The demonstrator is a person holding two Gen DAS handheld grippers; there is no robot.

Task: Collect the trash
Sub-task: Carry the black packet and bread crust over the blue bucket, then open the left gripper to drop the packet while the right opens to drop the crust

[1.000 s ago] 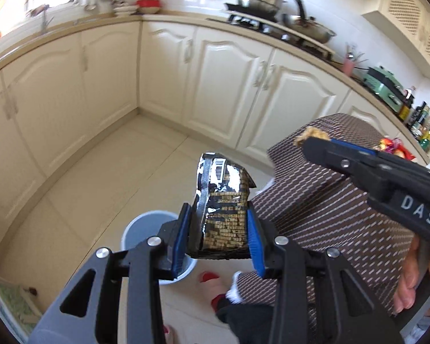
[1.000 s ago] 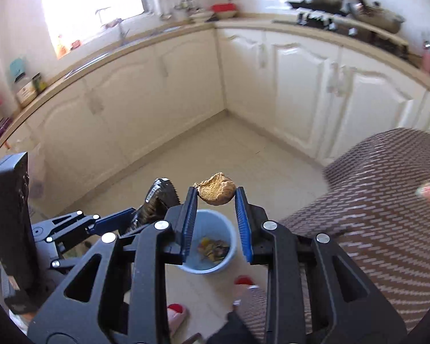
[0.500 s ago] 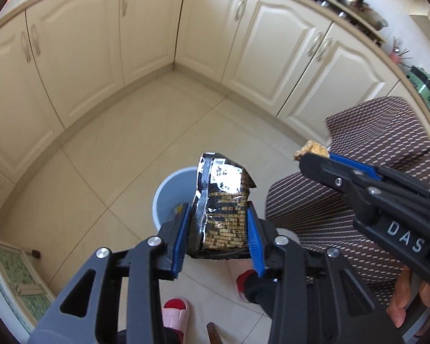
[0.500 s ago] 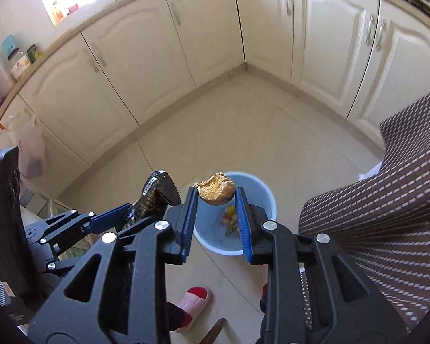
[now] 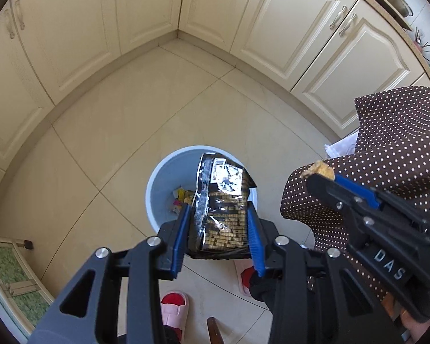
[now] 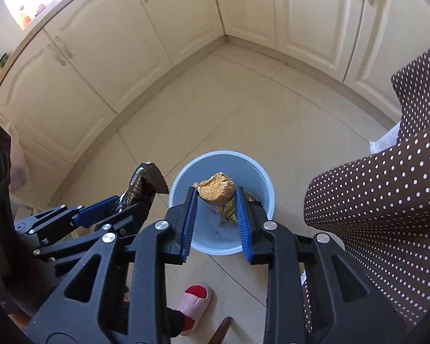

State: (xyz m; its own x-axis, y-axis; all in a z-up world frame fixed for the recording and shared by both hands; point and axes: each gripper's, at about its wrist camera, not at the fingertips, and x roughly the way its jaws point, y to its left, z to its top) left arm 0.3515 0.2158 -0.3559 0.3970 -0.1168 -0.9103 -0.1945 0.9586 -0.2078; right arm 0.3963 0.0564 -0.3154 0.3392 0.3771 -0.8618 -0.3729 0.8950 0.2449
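Note:
My left gripper [image 5: 218,211] is shut on a crumpled black-and-gold snack wrapper [image 5: 225,200], held just above a light blue trash bin [image 5: 162,183] on the floor. Some scraps lie in the bin's bottom. In the right wrist view my right gripper [image 6: 215,193] is shut on a torn chunk of bread [image 6: 215,189] over the same bin [image 6: 253,172]. That view also shows the left gripper [image 6: 123,205] with the wrapper [image 6: 146,182] left of the bin's rim. The left wrist view shows the right gripper [image 5: 325,179] and the bread [image 5: 319,169] to the right.
A brown dotted tablecloth [image 5: 392,149] hangs close on the right of the bin. Cream cabinets [image 5: 272,28] wrap round the tiled floor. A person's foot in a pink slipper [image 6: 196,295] stands just below the bin. A green mat [image 5: 5,269] lies at the left edge.
Both grippers have come down and tipped toward the floor, so the blue bin now sits right under the wrapper and the bread. Both grips are unchanged.

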